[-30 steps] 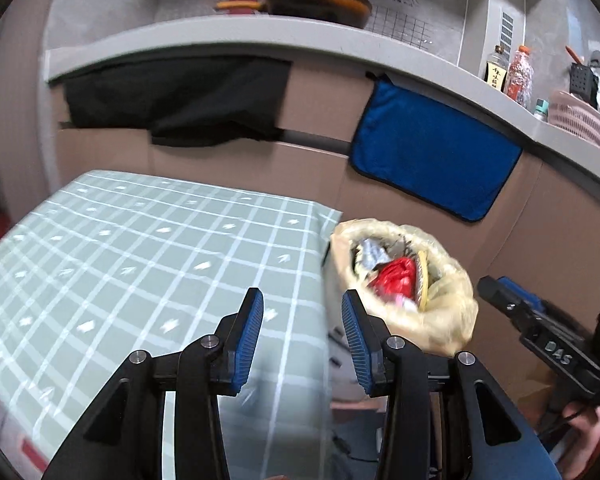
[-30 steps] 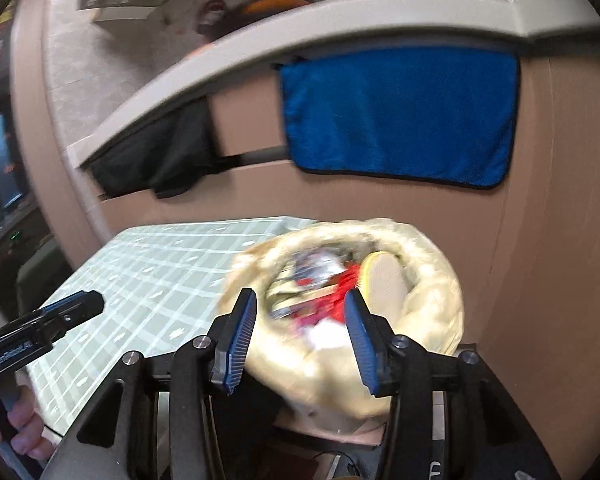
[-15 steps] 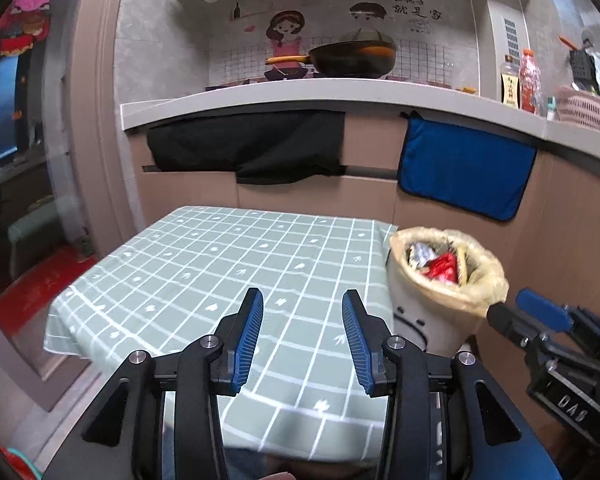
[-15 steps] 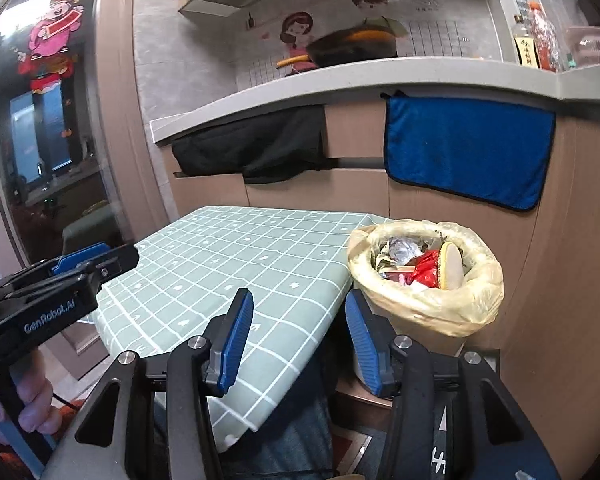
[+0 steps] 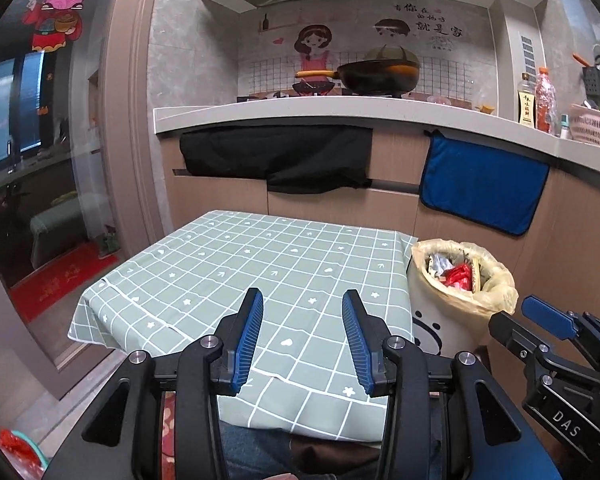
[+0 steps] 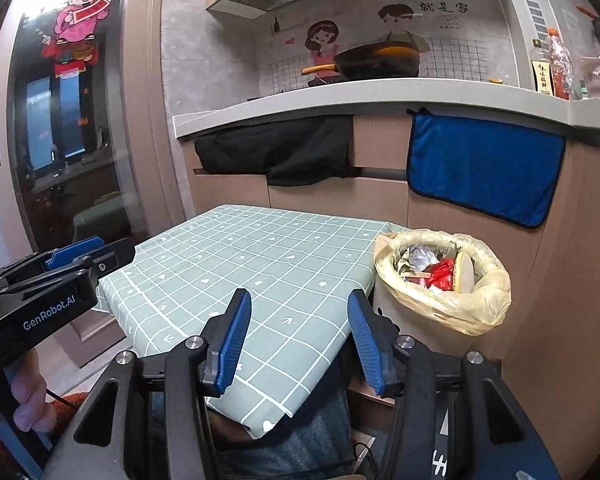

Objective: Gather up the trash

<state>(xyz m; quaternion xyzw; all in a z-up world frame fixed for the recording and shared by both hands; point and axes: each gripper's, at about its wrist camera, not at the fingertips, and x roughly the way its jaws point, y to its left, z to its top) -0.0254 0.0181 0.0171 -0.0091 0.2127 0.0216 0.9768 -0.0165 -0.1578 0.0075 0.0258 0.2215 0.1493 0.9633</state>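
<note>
Trash fills the bin (image 6: 444, 280) beside the table (image 5: 260, 272) (bare); both grippers, left (image 5: 302, 336) and right (image 6: 300, 340), gape empty—seemingly done.

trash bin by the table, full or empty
Nearly full. In the trash bin, wrappers, red packaging and a round disc are piled close to the yellow liner's rim; depth below cannot be seen.

Ahead of our jaws we see a table (image 5: 236, 264) in green checked cloth, brown cabinets (image 5: 396, 208) beyond, a grey counter (image 5: 300, 114) above, glass door (image 5: 40, 160) left.
</note>
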